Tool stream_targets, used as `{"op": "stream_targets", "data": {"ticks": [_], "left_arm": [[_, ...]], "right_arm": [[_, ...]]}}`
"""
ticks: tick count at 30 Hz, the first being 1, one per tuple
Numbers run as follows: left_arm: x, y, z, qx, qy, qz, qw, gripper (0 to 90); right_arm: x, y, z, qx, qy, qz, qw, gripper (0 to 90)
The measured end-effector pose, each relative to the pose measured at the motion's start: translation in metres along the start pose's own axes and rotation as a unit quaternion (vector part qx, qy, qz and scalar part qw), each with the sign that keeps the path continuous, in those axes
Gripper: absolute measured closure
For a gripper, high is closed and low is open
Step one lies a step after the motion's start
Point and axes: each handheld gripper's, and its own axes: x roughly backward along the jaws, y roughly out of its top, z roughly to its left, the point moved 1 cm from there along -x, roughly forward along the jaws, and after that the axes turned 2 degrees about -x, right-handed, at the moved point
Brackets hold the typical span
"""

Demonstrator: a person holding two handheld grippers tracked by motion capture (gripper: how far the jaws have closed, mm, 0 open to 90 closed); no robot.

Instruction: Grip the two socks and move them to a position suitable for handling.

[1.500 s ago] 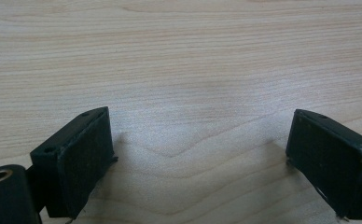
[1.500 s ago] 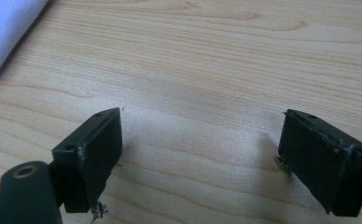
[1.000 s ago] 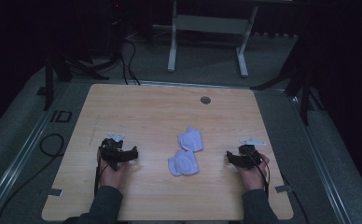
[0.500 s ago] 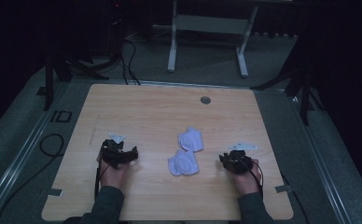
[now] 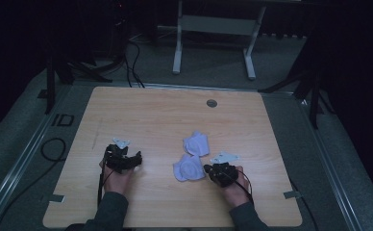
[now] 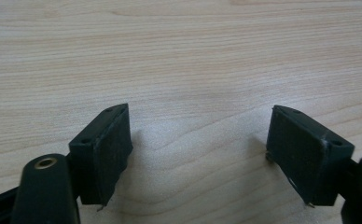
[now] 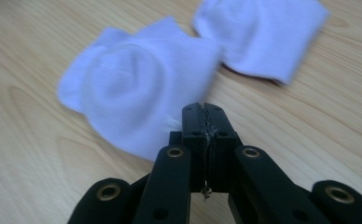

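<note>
Our right tongs (image 7: 202, 108) have slid in beside the near sock (image 7: 137, 88) and just pressed together empty, so we must reopen them; left tongs (image 6: 200, 154), narrowing slightly, rest spread over the table (image 6: 179, 56).

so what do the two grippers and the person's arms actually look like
Both the left gripper and the right gripper are black, with flat rectangular pads, brass-coloured pivot pins on the linkage arms, and a grey three-cornered plate on top. A thin dark cable trails back from each. The person wears dark sleeves.

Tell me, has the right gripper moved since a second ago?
Yes. The right gripper slid left toward the near white sock, jaws closing with nothing between them.
</note>
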Motion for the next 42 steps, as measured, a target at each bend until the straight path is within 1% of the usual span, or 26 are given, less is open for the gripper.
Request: {"op": "stream_targets", "data": {"ticks": [2, 5, 6, 7, 8, 11, 14, 15, 16, 17, 18, 19, 20, 22, 23, 26, 27, 28, 29, 32, 33, 34, 38, 40, 41, 42], "left_arm": [[0.001, 0.000, -0.001, -0.001, -0.001, 0.000, 1.0000, 25.4], [0.002, 0.000, -0.002, -0.003, -0.003, -0.001, 1.0000, 32.0], [0.003, 0.000, -0.004, -0.003, -0.004, 0.000, 1.0000, 34.1], [0.003, 0.000, -0.004, -0.003, -0.004, 0.000, 1.0000, 36.6], [0.004, 0.001, -0.005, -0.005, -0.006, 0.002, 1.0000, 38.7], [0.005, 0.001, -0.006, -0.006, -0.007, 0.005, 0.9999, 43.1], [0.009, 0.001, -0.010, -0.015, -0.015, 0.011, 0.9997, 53.2], [0.009, 0.001, -0.010, -0.015, -0.015, 0.011, 0.9997, 55.9], [0.010, 0.001, -0.014, -0.025, -0.024, 0.013, 0.9993, 57.3], [0.010, 0.001, -0.017, -0.029, -0.034, 0.014, 0.9989, 59.4], [0.010, 0.001, -0.020, -0.037, -0.039, 0.014, 0.9984, 61.3], [0.011, 0.001, -0.024, -0.044, -0.044, 0.015, 0.9980, 63.0], [0.011, 0.001, -0.027, -0.049, -0.053, 0.016, 0.9973, 64.2], [0.013, 0.001, -0.035, -0.057, -0.073, 0.013, 0.9956, 67.6], [0.014, 0.001, -0.038, -0.066, -0.082, 0.013, 0.9944, 69.5], [0.017, 0.000, -0.051, -0.084, -0.110, 0.007, 0.9903, 76.1], [0.017, 0.000, -0.051, -0.084, -0.110, 0.007, 0.9903, 78.2], [0.017, -0.002, -0.059, -0.097, -0.132, 0.006, 0.9865, 79.6], [0.018, -0.002, -0.063, -0.105, -0.140, 0.006, 0.9846, 81.3], [0.019, -0.004, -0.071, -0.118, -0.161, 0.004, 0.9799, 87.2], [0.019, -0.004, -0.071, -0.118, -0.161, 0.004, 0.9799, 88.7], [0.020, -0.005, -0.077, -0.122, -0.175, 0.001, 0.9770, 89.1], [0.021, -0.006, -0.083, -0.125, -0.203, -0.004, 0.9711, 89.2], [0.020, -0.006, -0.085, -0.120, -0.224, -0.001, 0.9672, 89.1], [0.020, -0.006, -0.085, -0.120, -0.224, -0.001, 0.9672, 89.1], [0.017, -0.008, -0.087, -0.116, -0.236, 0.003, 0.9648, 89.1]], "right_arm": [[-0.004, 0.002, 0.006, 0.005, 0.001, 0.002, 1.0000, 88.1], [-0.008, 0.003, 0.009, 0.009, 0.004, 0.005, 0.9999, 88.1], [-0.012, 0.003, 0.013, 0.011, 0.004, 0.013, 0.9998, 88.0], [-0.012, 0.003, 0.013, 0.011, 0.004, 0.013, 0.9998, 88.0], [-0.015, 0.003, 0.016, 0.015, 0.003, 0.016, 0.9998, 88.0], [-0.016, 0.004, 0.019, 0.018, 0.004, 0.017, 0.9997, 88.0], [-0.019, 0.005, 0.024, 0.029, 0.009, 0.016, 0.9994, 88.1], [-0.019, 0.005, 0.026, 0.032, 0.009, 0.016, 0.9993, 88.1], [-0.020, 0.005, 0.029, 0.034, 0.008, 0.015, 0.9993, 88.1], [-0.021, 0.006, 0.031, 0.040, 0.007, 0.015, 0.9991, 88.1], [-0.021, 0.006, 0.033, 0.046, 0.005, 0.014, 0.9988, 88.0], [-0.021, 0.007, 0.036, 0.047, 0.005, 0.016, 0.9988, 88.1], [-0.022, 0.007, 0.037, 0.052, 0.004, 0.015, 0.9985, 88.1], [-0.023, 0.007, 0.039, 0.056, 0.004, 0.014, 0.9983, 88.0], [-0.023, 0.007, 0.039, 0.059, 0.004, 0.013, 0.9982, 88.0], [-0.023, 0.007, 0.039, 0.057, 0.006, 0.013, 0.9983, 88.0], [-0.023, 0.007, 0.039, 0.057, 0.006, 0.013, 0.9983, 88.0], [-0.023, 0.007, 0.039, 0.058, 0.007, 0.014, 0.9982, 88.0], [-0.023, 0.007, 0.039, 0.058, 0.008, 0.014, 0.9982, 88.1], [-0.023, 0.007, 0.040, 0.060, 0.012, 0.014, 0.9980, 88.1], [-0.023, 0.007, 0.040, 0.060, 0.012, 0.014, 0.9980, 88.1], [-0.023, 0.007, 0.040, 0.063, 0.014, 0.014, 0.9978, 88.1], [-0.023, 0.007, 0.040, 0.065, 0.017, 0.015, 0.9977, 88.2], [-0.023, 0.007, 0.041, 0.065, 0.018, 0.014, 0.9976, 88.2], [-0.023, 0.007, 0.041, 0.066, 0.019, 0.014, 0.9976, 88.2], [-0.023, 0.007, 0.041, 0.066, 0.019, 0.014, 0.9976, 88.2]]}}
